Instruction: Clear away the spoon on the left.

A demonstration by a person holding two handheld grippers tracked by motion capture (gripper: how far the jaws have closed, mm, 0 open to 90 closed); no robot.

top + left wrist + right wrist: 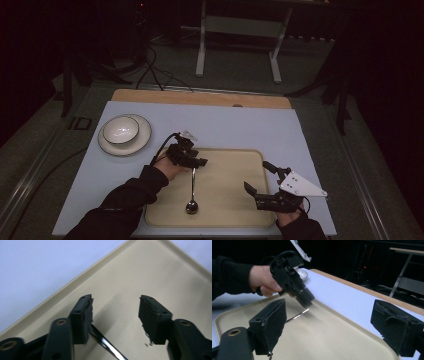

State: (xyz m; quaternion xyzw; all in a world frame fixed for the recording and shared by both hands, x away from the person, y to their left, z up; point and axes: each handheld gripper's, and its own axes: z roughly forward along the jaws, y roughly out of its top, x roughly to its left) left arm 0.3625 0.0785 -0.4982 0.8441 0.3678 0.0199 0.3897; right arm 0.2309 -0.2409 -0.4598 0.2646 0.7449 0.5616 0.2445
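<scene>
Jaws on our left gripper [115, 315] are standing apart, spoon [192, 192] handle lying beside one; right gripper [329, 325] is gaping empty. We are judging it stiff, light, slippery: taking it mid-handle.

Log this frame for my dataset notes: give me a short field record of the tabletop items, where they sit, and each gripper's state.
surface: pale blue table top with a wooden strip along its far edge
tray: beige tray on the near middle of the table
spoon: metal spoon lying on the tray's left part, bowl end toward the person
dishes: white bowl on a plate, far left of the table
left gripper: left gripper open, over the spoon's handle end, not closed on it
right gripper: right gripper open, at the tray's right part, holding nothing
</scene>
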